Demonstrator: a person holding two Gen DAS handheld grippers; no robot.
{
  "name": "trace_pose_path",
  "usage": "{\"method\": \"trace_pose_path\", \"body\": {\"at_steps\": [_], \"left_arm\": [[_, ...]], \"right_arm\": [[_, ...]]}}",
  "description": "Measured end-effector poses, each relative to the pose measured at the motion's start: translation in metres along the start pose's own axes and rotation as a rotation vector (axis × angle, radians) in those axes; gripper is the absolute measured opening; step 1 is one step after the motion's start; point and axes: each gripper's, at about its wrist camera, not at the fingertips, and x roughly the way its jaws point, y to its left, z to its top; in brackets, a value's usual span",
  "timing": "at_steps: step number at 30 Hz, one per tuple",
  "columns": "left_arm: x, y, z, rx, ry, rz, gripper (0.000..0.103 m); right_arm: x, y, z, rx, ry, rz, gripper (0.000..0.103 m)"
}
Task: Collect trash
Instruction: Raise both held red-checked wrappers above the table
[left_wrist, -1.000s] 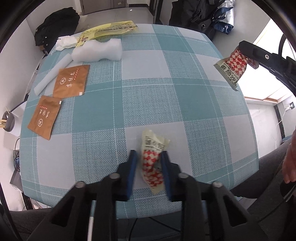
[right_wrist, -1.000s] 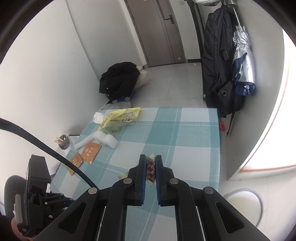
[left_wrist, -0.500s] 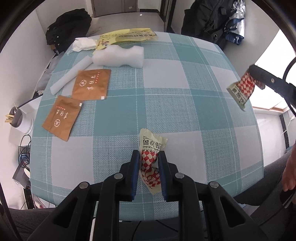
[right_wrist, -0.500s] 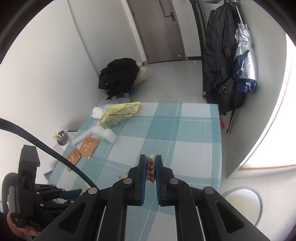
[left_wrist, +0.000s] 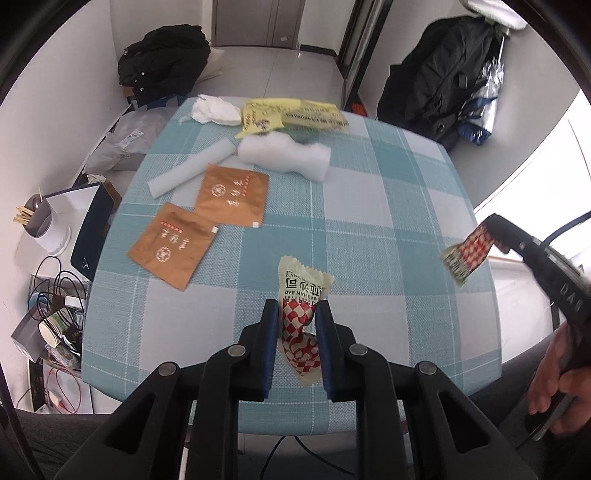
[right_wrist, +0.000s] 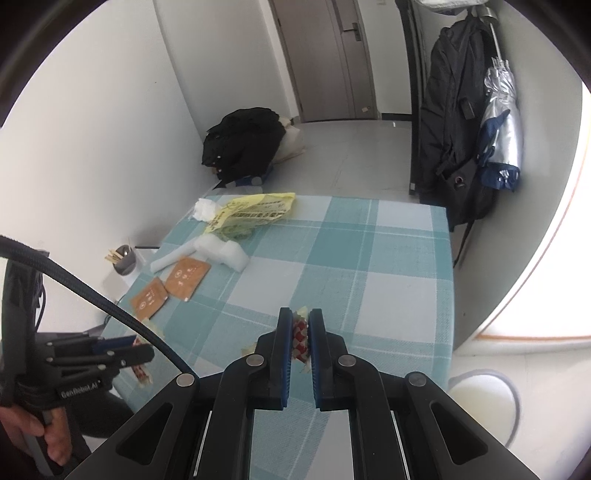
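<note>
Checked table with brown sachets, foam, yellow bag.

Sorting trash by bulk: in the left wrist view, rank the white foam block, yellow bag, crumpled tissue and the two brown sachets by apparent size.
1. Yellow bag and foam block: alike, unranked.
2. Two brown sachets: alike; nearer one looks bigger.
3. Tissue: farthest, so unsure.

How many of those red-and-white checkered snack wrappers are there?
2. One checkered wrapper is pinched in the left gripper above the table's near edge; the other wrapper is held by the right gripper off to the right. None seems hidden.
</note>
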Motion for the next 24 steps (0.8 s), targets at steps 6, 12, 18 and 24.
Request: {"method": "trace_pose_path", "body": {"at_steps": [6, 12, 18, 24], "left_arm": [[-0.024, 0.014, 0.006, -0.029, -0.076, -0.022, 0.016], [-0.046, 0.026, 0.012, -0.058, -0.138, -0.041, 0.016], [-0.062, 0.026, 0.020, -0.059, -0.177, -0.048, 0.016], [-0.076, 0.009, 0.034, -0.043, -0.210, -0.076, 0.016]], "right_arm": [[-0.005, 0.017, 0.000, -0.024, -0.005, 0.008, 0.006], [-0.020, 0.036, 0.008, -0.074, -0.039, 0.010, 0.006], [-0.045, 0.054, 0.017, -0.123, -0.100, 0.021, 0.005], [-0.079, 0.053, 0.033, -0.136, -0.172, 0.021, 0.005]]}}
